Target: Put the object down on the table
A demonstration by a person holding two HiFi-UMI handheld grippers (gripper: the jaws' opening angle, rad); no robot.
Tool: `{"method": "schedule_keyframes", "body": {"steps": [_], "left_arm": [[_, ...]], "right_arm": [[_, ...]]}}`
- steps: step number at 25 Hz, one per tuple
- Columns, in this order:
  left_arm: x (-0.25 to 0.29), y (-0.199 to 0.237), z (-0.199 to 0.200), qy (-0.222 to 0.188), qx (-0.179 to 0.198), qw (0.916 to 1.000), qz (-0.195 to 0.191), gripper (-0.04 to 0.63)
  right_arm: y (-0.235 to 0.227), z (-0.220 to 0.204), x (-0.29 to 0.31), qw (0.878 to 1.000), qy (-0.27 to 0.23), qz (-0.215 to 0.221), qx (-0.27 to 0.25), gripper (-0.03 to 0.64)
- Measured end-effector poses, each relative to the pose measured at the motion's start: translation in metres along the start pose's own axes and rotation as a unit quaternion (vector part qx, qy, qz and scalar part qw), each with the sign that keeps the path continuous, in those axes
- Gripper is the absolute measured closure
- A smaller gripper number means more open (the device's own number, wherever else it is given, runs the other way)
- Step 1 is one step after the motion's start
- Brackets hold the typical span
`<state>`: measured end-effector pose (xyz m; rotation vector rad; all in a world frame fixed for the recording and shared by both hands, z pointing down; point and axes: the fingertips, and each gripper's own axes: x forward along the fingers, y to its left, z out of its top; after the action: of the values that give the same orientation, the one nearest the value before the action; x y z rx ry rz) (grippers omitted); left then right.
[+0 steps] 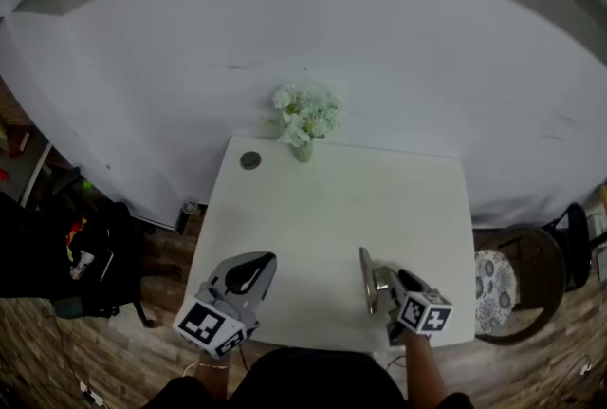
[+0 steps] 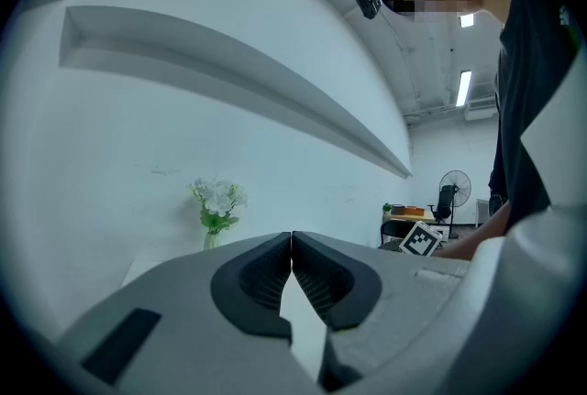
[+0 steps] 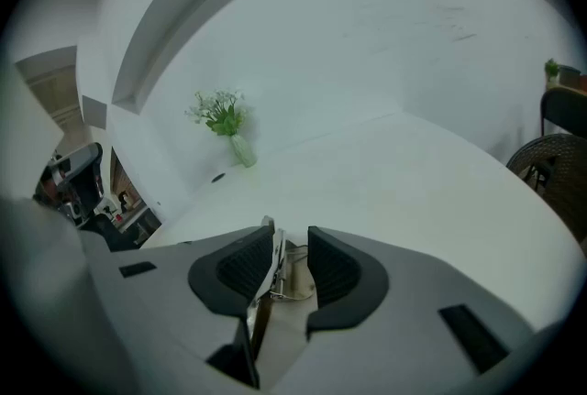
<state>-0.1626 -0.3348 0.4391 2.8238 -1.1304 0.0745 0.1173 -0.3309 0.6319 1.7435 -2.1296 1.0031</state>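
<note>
The right hand-held gripper [image 3: 292,242] has its jaws apart around a thin metal object [image 1: 364,277], perhaps a clip. It stands on edge on the table [image 1: 332,198] near the front edge, seemingly leaning on one pad. The left hand-held gripper [image 2: 292,239] is closed, empty.

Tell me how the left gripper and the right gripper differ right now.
The left gripper has its jaws together; the right gripper has them apart. The left gripper is empty; the right gripper has a thin metal object between its jaws, against one pad only. Both are at the white table's near edge.
</note>
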Motion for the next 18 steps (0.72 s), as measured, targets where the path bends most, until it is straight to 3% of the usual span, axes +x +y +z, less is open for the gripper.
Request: {"method": "schedule_keyframes", "body": {"steps": [5, 9, 18], "left_arm": [[0.004, -0.007, -0.001, -0.003, 0.004, 0.9999, -0.010, 0.595], [0.009, -0.011, -0.004, 0.000, 0.001, 0.9999, -0.014, 0.595], [0.019, -0.021, -0.006, 0.006, 0.004, 0.9996, -0.026, 0.595]], "right_arm": [[0.000, 0.035, -0.036, 0.998, -0.068, -0.001, 0.007, 0.554], [0.013, 0.062, -0.061, 0.993, -0.118, 0.005, -0.016, 0.617], [0.045, 0.091, -0.088, 0.984, -0.173, 0.030, -0.043, 0.618]]}}
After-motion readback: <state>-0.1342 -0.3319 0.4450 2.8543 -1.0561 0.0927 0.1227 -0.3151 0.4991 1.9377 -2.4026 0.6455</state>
